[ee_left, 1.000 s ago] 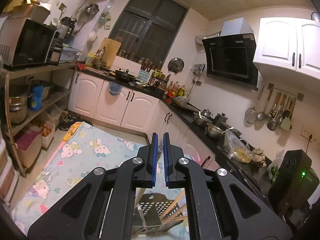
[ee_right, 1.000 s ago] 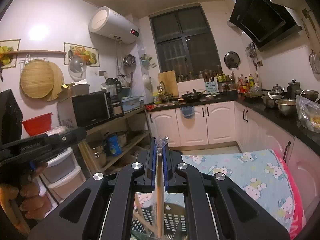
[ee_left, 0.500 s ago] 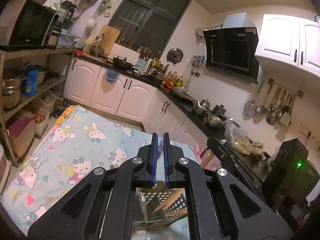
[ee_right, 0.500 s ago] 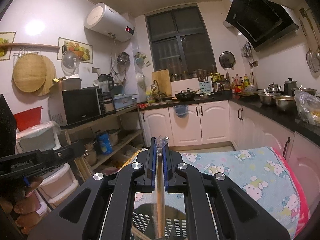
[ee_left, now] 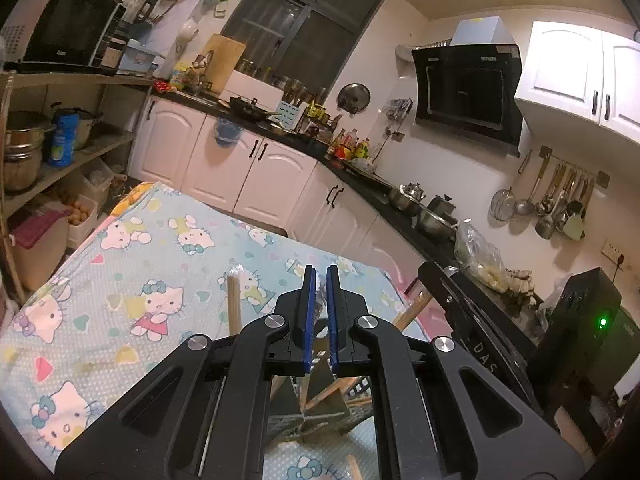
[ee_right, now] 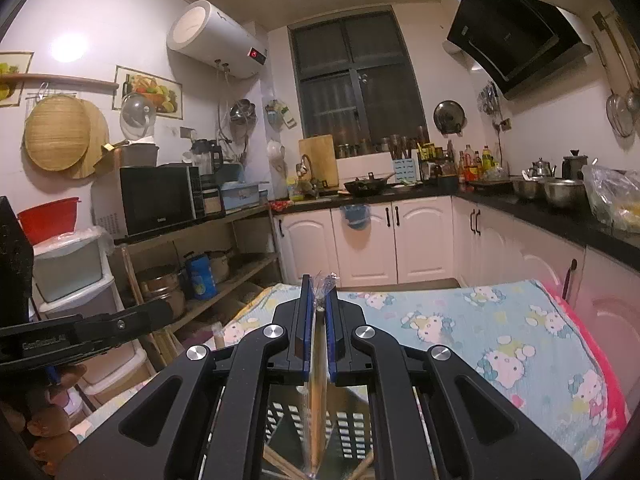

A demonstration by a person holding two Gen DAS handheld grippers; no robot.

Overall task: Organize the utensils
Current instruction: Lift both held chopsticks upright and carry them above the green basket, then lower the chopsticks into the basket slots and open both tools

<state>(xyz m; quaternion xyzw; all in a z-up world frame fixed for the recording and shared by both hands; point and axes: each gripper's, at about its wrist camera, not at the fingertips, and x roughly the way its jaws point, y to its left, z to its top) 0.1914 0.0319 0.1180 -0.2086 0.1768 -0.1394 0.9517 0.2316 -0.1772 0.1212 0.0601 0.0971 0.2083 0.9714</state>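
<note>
Over on the left, the left gripper [ee_left: 319, 316] hangs above the Hello Kitty tablecloth [ee_left: 132, 264], its blue pads [ee_left: 308, 312] nearly together with something dark and crinkly wedged in the narrow gap; can't tell what it is. Right under it sits a slotted utensil holder [ee_left: 320, 404] with wooden sticks leaning in it, and one wrapped pair of chopsticks [ee_left: 233, 304] pokes up just to the left of it. Further right, the right gripper [ee_right: 319, 316] is pinching a plastic-wrapped chopstick pair [ee_right: 316, 384] that stands upright, the lower end down inside the perforated basket [ee_right: 344, 420].
</note>
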